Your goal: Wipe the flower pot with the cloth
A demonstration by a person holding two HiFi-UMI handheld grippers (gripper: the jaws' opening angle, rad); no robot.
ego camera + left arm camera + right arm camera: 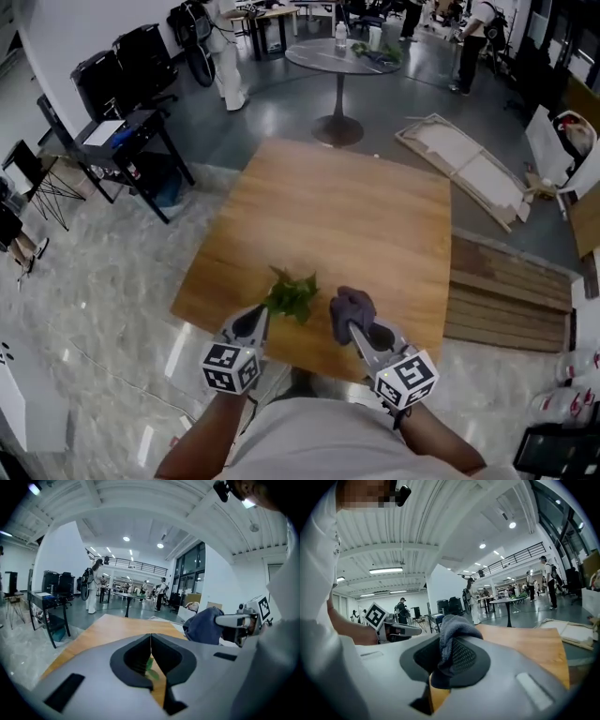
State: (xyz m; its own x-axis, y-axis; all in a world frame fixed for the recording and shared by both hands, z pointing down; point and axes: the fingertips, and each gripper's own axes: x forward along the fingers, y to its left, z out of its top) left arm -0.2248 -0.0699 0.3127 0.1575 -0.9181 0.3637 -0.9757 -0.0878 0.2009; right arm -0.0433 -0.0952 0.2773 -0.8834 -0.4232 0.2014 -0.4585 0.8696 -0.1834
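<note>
A green leafy plant (293, 294) sits near the front edge of the wooden table (356, 206); its pot is hidden under the leaves. My left gripper (263, 313) touches the plant's left side. In the left gripper view its jaws (150, 641) meet with no gap, and a green leaf (149, 665) shows just beneath them. My right gripper (350, 324) is just right of the plant, shut on a bunched grey-blue cloth (351, 304). The cloth (453, 637) fills the jaws in the right gripper view and also shows as the same cloth (205, 626) from the left gripper.
Beyond the table stand a round pedestal table (337, 56) with bottles, a black cart (127, 141) at the left, flat panels (469, 159) and wooden slats (506, 291) on the floor at the right. Several people stand far back.
</note>
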